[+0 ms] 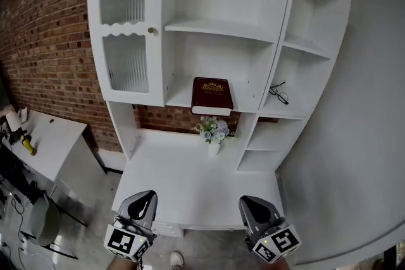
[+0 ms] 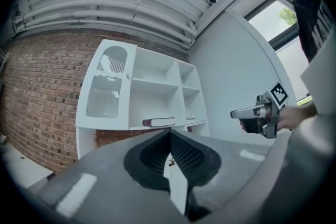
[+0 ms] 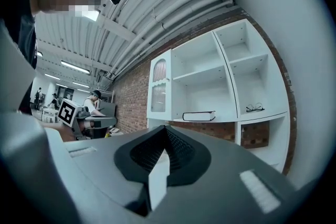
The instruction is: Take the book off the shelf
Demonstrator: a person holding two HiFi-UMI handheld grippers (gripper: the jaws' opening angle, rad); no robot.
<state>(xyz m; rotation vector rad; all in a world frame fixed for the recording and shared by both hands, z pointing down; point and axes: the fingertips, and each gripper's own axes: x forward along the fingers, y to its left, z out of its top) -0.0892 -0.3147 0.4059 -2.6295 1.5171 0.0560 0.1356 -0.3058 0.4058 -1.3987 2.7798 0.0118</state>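
- Brick wall: red, behind and to the left of the shelf unit.
- Side surface: white, low at far left, with a yellow-handled tool lying on it.
- Left claw: low in the head view, in front of the desk surface and well apart from the shelf. Its own view shows the jaws closed together with nothing between them.
- Shelf unit: white, open compartments, with a closed door of ribbed glass at its left.
- Flower vase: small, white and blue blooms, on the desk surface just below the book's front edge.
- Right claw: level with the left one, also well short of the shelf, jaws pressed together and empty.
- Eyeglasses: dark frame, on the right compartment's shelf, beside the book's compartment.
- Book, position: flat on the lower shelf of the middle compartment, cover up, alone there.
- Book, orientation: long axis appears to run front to back; spine at the left, white page edge towards the person, near end at the shelf's lip.
- Book, appearance: dark maroon hard cover, gold emblem near the far end, fairly thick.
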